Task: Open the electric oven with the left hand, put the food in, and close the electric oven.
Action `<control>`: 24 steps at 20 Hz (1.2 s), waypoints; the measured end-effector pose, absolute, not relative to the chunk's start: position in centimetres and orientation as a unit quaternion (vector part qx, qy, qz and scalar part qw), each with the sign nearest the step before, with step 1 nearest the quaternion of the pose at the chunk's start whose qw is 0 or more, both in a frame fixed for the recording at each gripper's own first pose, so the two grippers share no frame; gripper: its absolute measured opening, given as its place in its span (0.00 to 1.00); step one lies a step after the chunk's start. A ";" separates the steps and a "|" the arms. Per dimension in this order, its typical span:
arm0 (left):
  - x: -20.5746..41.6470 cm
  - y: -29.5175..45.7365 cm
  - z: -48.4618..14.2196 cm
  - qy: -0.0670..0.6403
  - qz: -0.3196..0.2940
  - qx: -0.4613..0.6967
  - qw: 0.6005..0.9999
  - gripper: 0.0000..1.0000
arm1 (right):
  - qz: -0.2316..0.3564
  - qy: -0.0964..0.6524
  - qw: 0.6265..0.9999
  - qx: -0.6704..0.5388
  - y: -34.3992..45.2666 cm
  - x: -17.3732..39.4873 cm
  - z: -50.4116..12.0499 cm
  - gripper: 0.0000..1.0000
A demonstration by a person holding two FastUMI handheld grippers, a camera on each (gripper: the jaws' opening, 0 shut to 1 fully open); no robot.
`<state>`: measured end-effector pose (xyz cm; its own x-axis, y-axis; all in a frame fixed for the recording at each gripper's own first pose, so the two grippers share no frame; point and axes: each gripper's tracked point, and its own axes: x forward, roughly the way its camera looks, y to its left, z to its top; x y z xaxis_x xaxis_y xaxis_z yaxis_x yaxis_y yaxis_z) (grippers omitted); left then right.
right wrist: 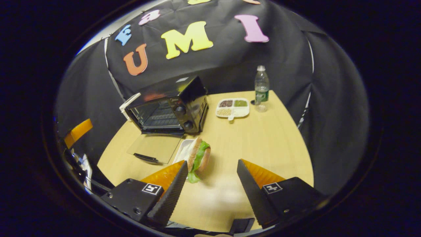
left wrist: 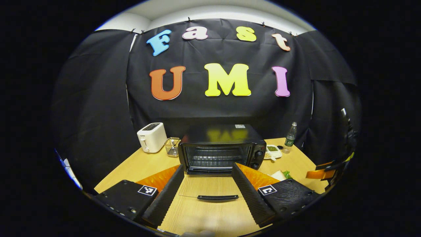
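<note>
Right gripper view puts your right hand-held gripper (right wrist: 212,191) wide apart and holding nothing, low over the bench (right wrist: 263,144), with the sandwich (right wrist: 197,156) just beyond its left finger. That sandwich stands on edge on a white tray (right wrist: 182,152) right in front of the electric oven (right wrist: 167,108), beside the lowered glass door (right wrist: 154,148). Your left hand-held gripper (left wrist: 207,184) is also spread and empty, hovering above the door handle (left wrist: 217,197), so opening looks done. The step in hand is likely the pickup: swing the right fingers to bracket the bun across its flat faces, close gently so the lettuce stays in, then lift clear of the tray before heading toward the oven rack (right wrist: 159,117). Keep the left one off the door's path.
</note>
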<state>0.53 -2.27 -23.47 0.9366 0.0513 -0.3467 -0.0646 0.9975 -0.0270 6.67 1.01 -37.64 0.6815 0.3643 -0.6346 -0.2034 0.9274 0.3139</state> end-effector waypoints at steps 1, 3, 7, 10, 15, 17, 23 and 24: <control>0.6 -2.4 -22.8 0.175 0.039 -0.018 0.984 0.96 | 0.175 0.380 0.900 0.125 1.8 7.4 -38.4 0.93; 0.7 -2.8 -22.3 0.180 0.057 -0.013 0.982 0.96 | 0.209 0.406 0.877 0.149 3.4 8.8 -39.6 0.92; 1.1 -4.3 -21.9 0.194 0.082 -0.013 0.977 0.96 | 0.266 0.452 0.835 0.168 5.5 11.0 -42.0 0.91; 1.6 -5.2 -21.6 0.201 0.096 -0.008 0.975 0.96 | 0.291 0.472 0.812 0.180 6.3 11.7 -43.1 0.90; 2.2 -6.0 -21.2 0.208 0.111 -0.006 0.972 0.96 | 0.322 0.503 0.767 0.235 7.6 11.5 -43.8 0.72; 2.1 -6.2 -21.4 0.214 0.114 -0.003 0.970 0.96 | 0.319 0.510 0.754 0.265 7.6 11.8 -43.5 0.58; 1.5 -5.9 -21.3 0.215 0.112 0.003 0.970 0.96 | 0.310 0.506 0.757 0.274 7.9 12.2 -43.2 0.40; 1.5 -5.7 -21.4 0.213 0.110 0.000 0.971 0.96 | 0.305 0.499 0.764 0.273 7.9 12.5 -42.7 0.37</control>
<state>1.48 -5.69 -21.40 0.8848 0.2140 -0.4139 -0.2140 0.9757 0.0471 12.52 7.91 -42.69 0.3165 0.7381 -0.5959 -0.1926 0.6651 0.7215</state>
